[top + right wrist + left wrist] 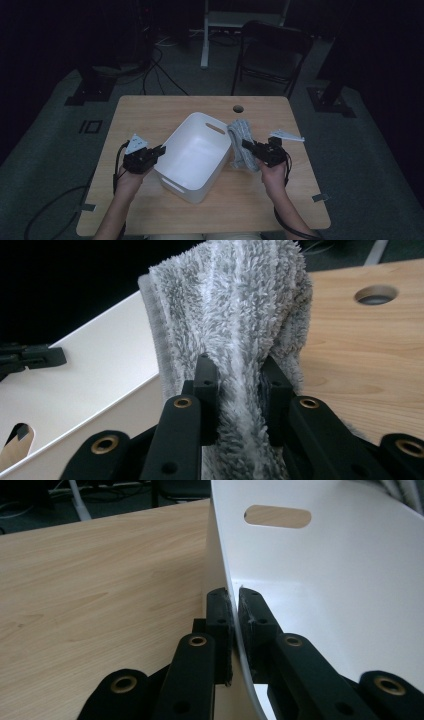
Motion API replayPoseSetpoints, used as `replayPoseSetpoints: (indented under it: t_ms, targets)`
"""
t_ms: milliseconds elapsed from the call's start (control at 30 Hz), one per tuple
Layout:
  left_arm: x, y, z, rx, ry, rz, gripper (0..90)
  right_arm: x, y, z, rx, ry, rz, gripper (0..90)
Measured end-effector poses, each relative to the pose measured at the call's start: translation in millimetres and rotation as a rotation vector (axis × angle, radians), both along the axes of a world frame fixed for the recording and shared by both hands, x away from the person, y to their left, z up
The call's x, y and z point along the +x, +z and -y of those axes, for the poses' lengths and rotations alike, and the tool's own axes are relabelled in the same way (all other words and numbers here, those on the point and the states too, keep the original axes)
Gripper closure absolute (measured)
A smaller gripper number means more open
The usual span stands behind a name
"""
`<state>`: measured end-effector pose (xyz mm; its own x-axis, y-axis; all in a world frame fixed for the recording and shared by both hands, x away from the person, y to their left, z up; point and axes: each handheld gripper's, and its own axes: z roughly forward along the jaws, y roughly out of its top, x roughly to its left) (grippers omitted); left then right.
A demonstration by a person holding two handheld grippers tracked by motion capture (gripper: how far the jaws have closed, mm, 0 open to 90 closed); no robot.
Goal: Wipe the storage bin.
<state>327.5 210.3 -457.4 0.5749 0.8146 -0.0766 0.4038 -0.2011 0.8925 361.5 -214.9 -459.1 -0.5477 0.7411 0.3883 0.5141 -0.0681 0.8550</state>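
While the white bin (195, 155) is pinned by the left claw (159, 151), a grey towel (241, 145) is gripped by the right claw (248, 145).
The bin's thin wall is clamped between the closed left jaws on the wooden counter (145, 115); the fluffy towel is pinched just beside the bin's right rim, bunched over the counter.

A light wooden surface (145, 117) with rounded corners carries the things, with a round cable hole (238, 108) near its far edge. A white plastic rectangular bin (197, 156) with slotted handles stands on its middle, set at a slant to the edges. Just beside the bin's right wall, a fluffy grey striped towel (242, 145) reaches down to the wood.
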Motion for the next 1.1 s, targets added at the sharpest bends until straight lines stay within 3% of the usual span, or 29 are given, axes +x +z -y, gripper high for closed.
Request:
replayPoseSetpoints:
  t_ms: [167,300,567,667,800,833,933,1033,1100]
  targets:
    - [2.3,-1.6,-2.5,-0.017,-0.018,-0.02,82.6,5.7,-8.0,-11.4,-0.055,-0.007,-0.022,75.5]
    - [2.1,-1.9,-2.3,-0.016,-0.019,-0.017,82.8,10.7,-14.0,-14.1,-0.064,-0.003,-0.044,75.6]
    - [0.9,-1.0,0.7,0.023,-0.037,0.003,83.1,19.9,-27.9,-22.4,-0.11,0.018,-0.097,75.9]
    - [-0.1,-1.4,1.4,0.019,-0.036,0.004,83.1,23.3,-35.2,-26.3,-0.157,0.015,-0.13,75.8]
    - [0.0,-1.7,1.2,0.018,-0.035,0.009,82.8,30.5,-51.3,-28.9,-0.196,0.026,-0.215,75.7]
    - [0.0,-1.8,1.2,0.016,-0.034,0.009,82.7,32.2,-55.1,-28.8,-0.197,0.029,-0.239,75.7]
    - [0.0,-1.4,1.6,0.026,-0.035,0.013,82.7,32.8,-55.3,-25.8,-0.169,0.038,-0.253,75.7]
    - [0.4,-1.6,1.3,0.024,-0.039,0.015,82.5,24.8,-41.7,-20.7,-0.119,0.052,-0.205,75.6]
    - [0.8,-1.3,1.3,0.026,-0.038,0.012,82.5,17.9,-28.9,-15.9,-0.057,0.062,-0.165,75.6]
